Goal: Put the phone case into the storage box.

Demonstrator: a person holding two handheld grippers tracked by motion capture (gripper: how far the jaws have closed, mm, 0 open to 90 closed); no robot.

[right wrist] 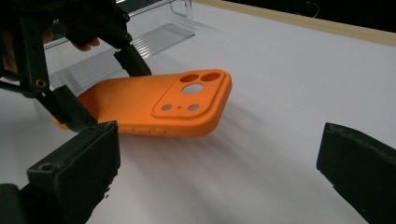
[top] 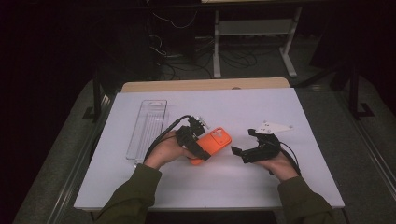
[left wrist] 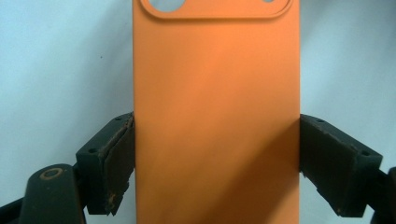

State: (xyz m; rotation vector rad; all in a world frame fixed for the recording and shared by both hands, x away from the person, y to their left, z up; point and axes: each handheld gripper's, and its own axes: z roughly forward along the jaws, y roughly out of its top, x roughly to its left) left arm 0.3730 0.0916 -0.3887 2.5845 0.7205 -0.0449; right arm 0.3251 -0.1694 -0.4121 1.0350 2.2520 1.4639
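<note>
text: none legible | labels: none | brands: none | numbers: none | checked: orange phone case (right wrist: 159, 105) back and side, beside it the clear tray (top: 147, 128) — both unmarked

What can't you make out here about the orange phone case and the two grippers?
- Orange phone case: its top and bottom ends are cut off by the frame edges in the left gripper view.
- Case's inner side: faces away in every view.
- Left gripper: its fingers are small and partly behind the case in the high view.
- Clear tray: contents too faint to tell, high view.
</note>
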